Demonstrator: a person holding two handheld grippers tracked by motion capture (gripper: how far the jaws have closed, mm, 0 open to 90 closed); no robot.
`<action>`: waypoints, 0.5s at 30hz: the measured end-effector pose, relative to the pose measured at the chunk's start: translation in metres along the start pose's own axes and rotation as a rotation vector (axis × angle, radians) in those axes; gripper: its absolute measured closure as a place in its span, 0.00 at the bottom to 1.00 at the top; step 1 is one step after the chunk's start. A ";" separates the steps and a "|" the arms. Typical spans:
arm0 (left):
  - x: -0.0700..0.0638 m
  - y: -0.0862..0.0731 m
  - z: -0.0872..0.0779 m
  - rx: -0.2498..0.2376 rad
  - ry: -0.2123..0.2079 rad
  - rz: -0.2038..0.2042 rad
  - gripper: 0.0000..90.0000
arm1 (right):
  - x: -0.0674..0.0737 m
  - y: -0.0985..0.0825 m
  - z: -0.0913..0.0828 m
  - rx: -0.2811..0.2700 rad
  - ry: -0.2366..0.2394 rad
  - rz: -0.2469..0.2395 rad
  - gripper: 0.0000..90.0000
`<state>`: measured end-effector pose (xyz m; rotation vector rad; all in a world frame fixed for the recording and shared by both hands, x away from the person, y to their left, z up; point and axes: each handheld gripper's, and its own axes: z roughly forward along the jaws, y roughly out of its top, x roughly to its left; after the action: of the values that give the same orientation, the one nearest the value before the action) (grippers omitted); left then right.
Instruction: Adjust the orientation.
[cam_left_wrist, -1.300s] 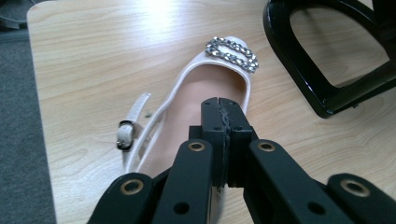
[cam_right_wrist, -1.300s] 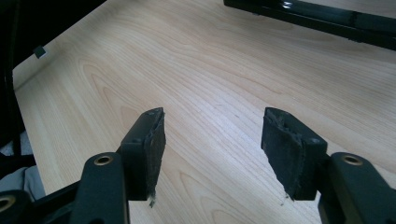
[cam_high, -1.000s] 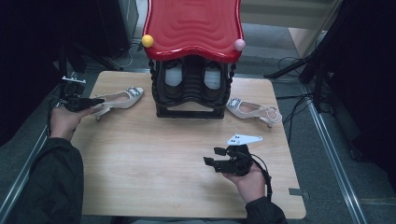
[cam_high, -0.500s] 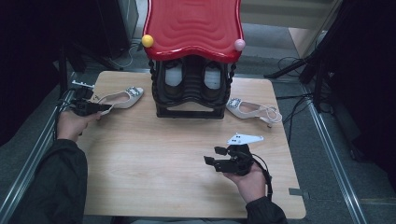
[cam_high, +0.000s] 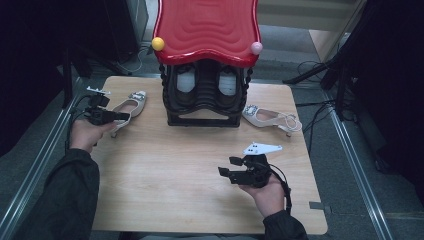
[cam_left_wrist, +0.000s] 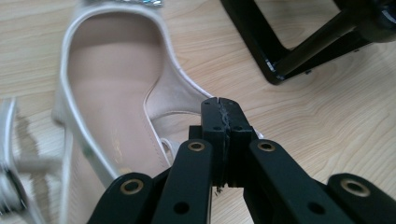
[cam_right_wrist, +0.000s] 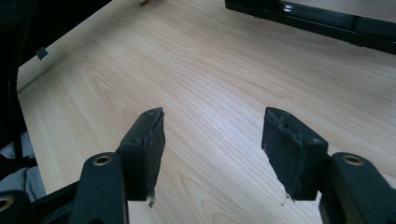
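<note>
Left gripper (cam_left_wrist: 223, 114) clamped shut on the left shoe's (cam_left_wrist: 107, 88) back edge, right gripper (cam_right_wrist: 217, 144) open, idle; next: lift shoe toward rack (cam_high: 205, 95).

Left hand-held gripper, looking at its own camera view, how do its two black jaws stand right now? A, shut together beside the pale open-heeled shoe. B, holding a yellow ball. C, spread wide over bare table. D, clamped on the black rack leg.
A: the left hand-held gripper has its jaws pressed together, tips over the rear edge of the pale cream slingback shoe on the light wooden table.
</note>
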<state>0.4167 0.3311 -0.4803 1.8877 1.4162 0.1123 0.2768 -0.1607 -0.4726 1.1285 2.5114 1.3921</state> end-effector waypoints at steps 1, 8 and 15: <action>-0.002 0.001 0.001 0.003 -0.007 0.002 1.00 | 0.000 0.000 0.000 0.001 0.000 -0.001 0.45; -0.009 0.002 0.004 0.006 0.000 0.004 1.00 | 0.000 0.000 -0.001 0.002 -0.001 0.002 0.45; -0.005 0.003 -0.008 -0.004 0.034 0.002 0.98 | 0.000 -0.001 -0.002 -0.001 -0.002 0.006 0.45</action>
<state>0.4137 0.3305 -0.4709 1.8922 1.4361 0.1482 0.2759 -0.1622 -0.4720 1.1378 2.5078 1.3926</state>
